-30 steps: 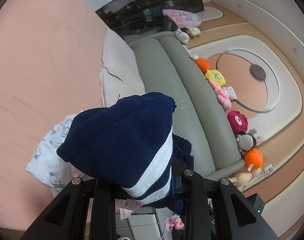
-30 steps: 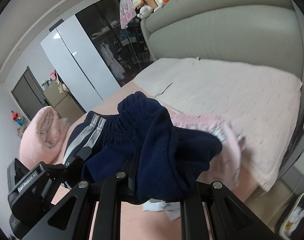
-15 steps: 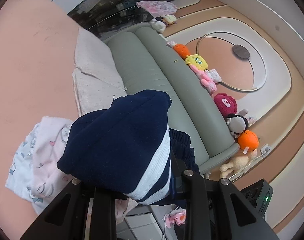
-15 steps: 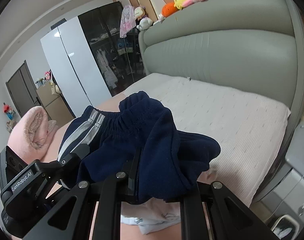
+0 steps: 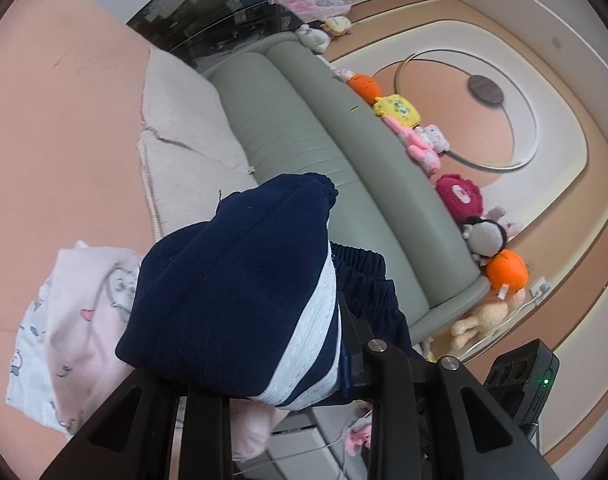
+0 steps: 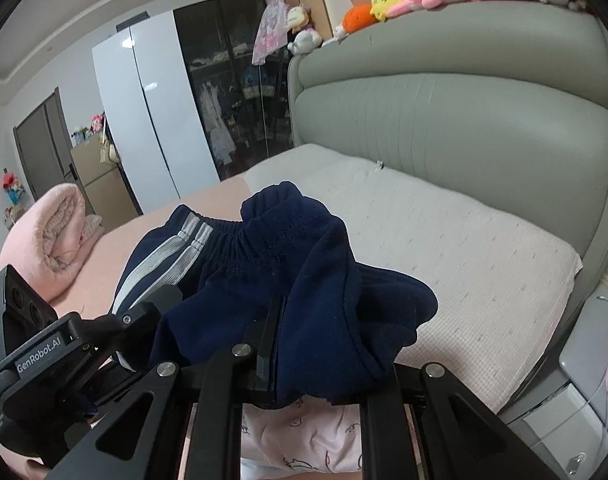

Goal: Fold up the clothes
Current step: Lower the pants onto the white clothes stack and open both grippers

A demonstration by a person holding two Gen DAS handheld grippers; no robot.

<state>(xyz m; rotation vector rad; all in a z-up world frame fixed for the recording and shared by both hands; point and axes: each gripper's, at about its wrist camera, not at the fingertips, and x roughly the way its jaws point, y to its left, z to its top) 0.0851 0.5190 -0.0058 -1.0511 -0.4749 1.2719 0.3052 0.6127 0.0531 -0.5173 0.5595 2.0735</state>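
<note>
Navy trousers (image 5: 240, 296) with white side stripes hang bunched over my left gripper (image 5: 336, 344), which is shut on the cloth; its fingertips are buried in the fabric. In the right wrist view the same trousers (image 6: 304, 280) drape over my right gripper (image 6: 274, 320), whose fingers are pressed together on a fold near the elastic waistband. The left gripper (image 6: 44, 352) holds the striped side at the lower left of that view. The trousers are lifted off the bed between both grippers.
A pink printed garment (image 5: 84, 308) lies on the peach bedsheet (image 5: 56, 140) under the trousers. A white knitted cover (image 6: 464, 256) runs to the grey-green headboard (image 6: 464, 132), topped with plush toys (image 5: 396, 110). A rolled pink blanket (image 6: 52, 240) sits at the left.
Both grippers have carried the trousers up and toward the headboard. The pink garment, earlier to the right in the right wrist view, now lies beneath the gripper.
</note>
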